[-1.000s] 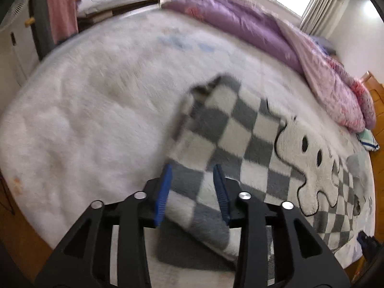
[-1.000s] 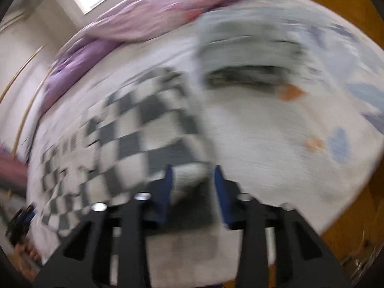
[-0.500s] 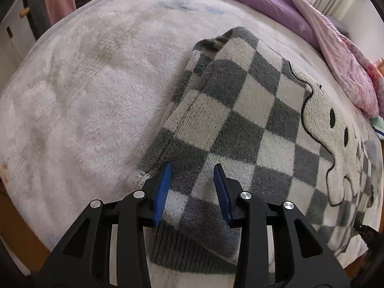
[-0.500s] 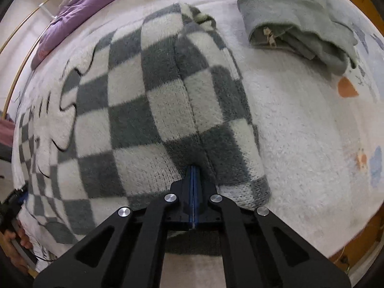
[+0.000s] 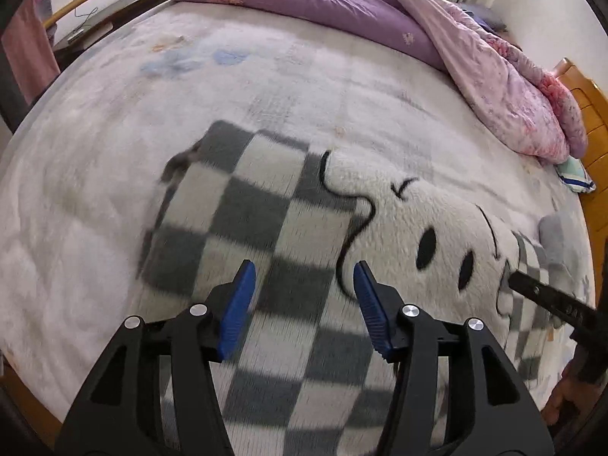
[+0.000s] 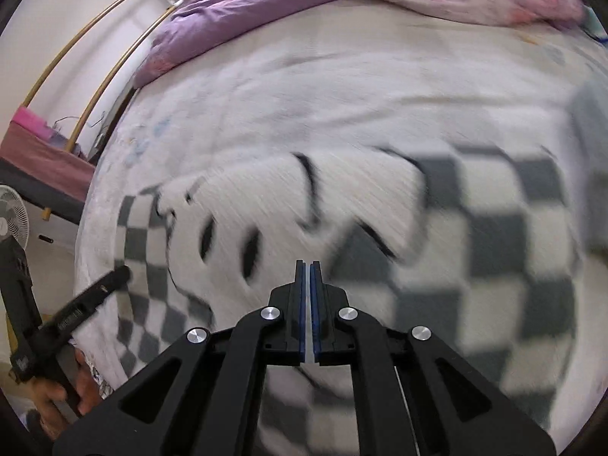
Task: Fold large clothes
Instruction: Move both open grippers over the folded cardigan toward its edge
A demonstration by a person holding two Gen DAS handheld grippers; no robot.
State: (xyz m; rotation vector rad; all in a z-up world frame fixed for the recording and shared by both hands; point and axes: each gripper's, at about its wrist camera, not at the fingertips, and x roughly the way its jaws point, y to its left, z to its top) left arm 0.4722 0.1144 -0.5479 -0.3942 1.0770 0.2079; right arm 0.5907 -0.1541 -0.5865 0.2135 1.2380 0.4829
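A grey-and-white checkered sweater (image 5: 247, 220) (image 6: 494, 228) with a white cartoon face patch (image 5: 418, 209) (image 6: 258, 190) lies spread on the bed. My left gripper (image 5: 304, 269) hovers over its checkered part beside the face; its jaws are opening and the blue pads press on nothing. My right gripper (image 6: 307, 264) is shut, pads almost touching, above the lower edge of the face patch, with no cloth visibly pinched. Each gripper's black finger shows in the other's view, the right one (image 5: 547, 300) and the left one (image 6: 95, 292), each held by a hand (image 6: 57, 399).
A fluffy white bed cover (image 5: 152, 95) lies under the sweater. A purple and pink quilt (image 5: 342, 3) (image 6: 266, 11) is bunched along the far side. A grey garment (image 5: 554, 231) lies at the right, by wooden furniture (image 5: 585, 106). A fan (image 6: 11, 216) stands beside the bed.
The left gripper slid right from the sweater's edge toward the face patch and its jaws widened off the cloth. The right gripper closed, then swept left from the sweater's edge to the face patch.
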